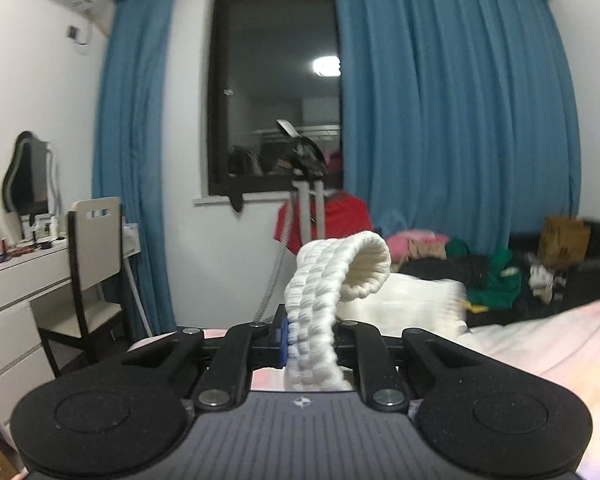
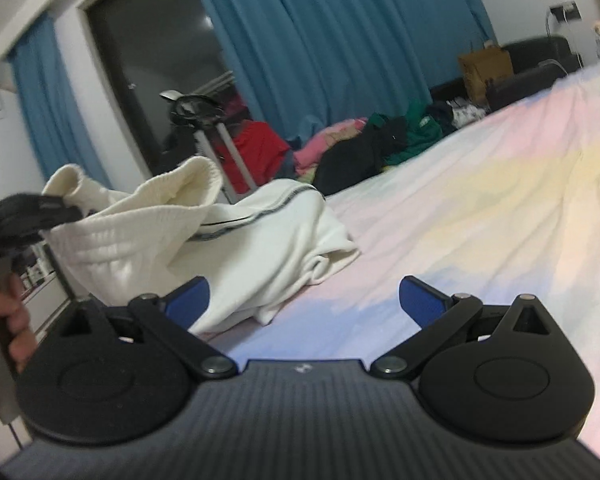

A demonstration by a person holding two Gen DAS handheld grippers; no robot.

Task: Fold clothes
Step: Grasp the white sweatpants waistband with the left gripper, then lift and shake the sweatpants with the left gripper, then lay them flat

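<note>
A white knit garment (image 2: 240, 240) lies bunched on the pastel bed sheet (image 2: 480, 200). My left gripper (image 1: 310, 336) is shut on its ribbed edge (image 1: 340, 272), which stands up and curls over past the fingers. In the right wrist view the left gripper (image 2: 66, 210) holds that edge lifted at the left. My right gripper (image 2: 304, 300) is open and empty, low over the sheet, just right of the garment's near corner.
A pile of clothes (image 2: 380, 140), pink, black and green, lies at the bed's far side, with a red garment (image 1: 340, 216) on a stand. A dark sofa (image 2: 532, 64) holds a brown paper bag (image 2: 486, 68). A chair (image 1: 88, 264) and white desk (image 1: 12, 280) stand left.
</note>
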